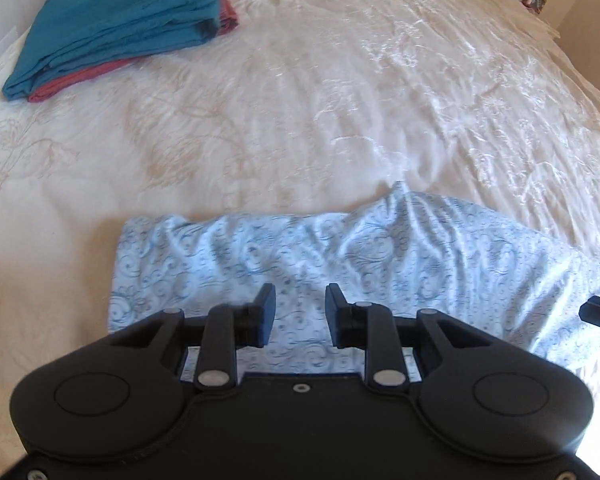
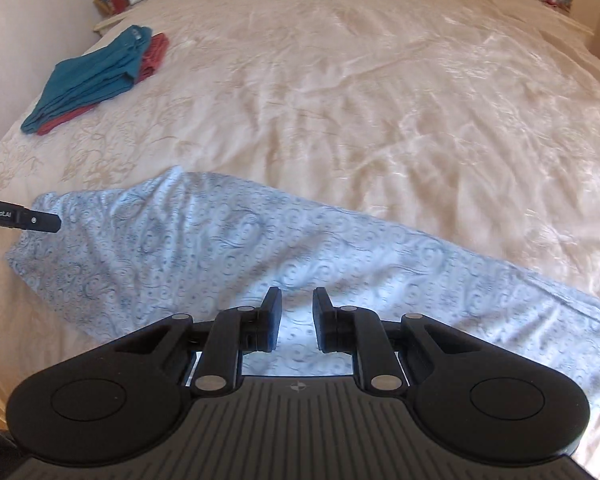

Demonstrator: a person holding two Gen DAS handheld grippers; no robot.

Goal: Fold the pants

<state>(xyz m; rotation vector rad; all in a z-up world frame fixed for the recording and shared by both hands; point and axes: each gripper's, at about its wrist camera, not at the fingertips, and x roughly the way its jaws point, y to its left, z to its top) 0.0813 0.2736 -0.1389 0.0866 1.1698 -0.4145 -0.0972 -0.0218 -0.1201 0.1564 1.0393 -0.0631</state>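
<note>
A: Left gripper, jaws parted and empty, hovers over the waist end of the pants on the bed.

B: Right gripper, likewise parted and empty, hovers mid-length; the legs trail rightward, nearer it.

Bed – pants, folded stack

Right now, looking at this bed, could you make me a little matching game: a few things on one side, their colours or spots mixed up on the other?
Things:
1. pants
2. top folded garment
3. lower folded garment
4. bedspread

Descriptions:
A. red, at the bottom of the stack
B. cream, with a faint floral pattern
C. pale blue with swirls, nearest the cameras
D. teal

Pairs: 1-C, 2-D, 3-A, 4-B
</note>
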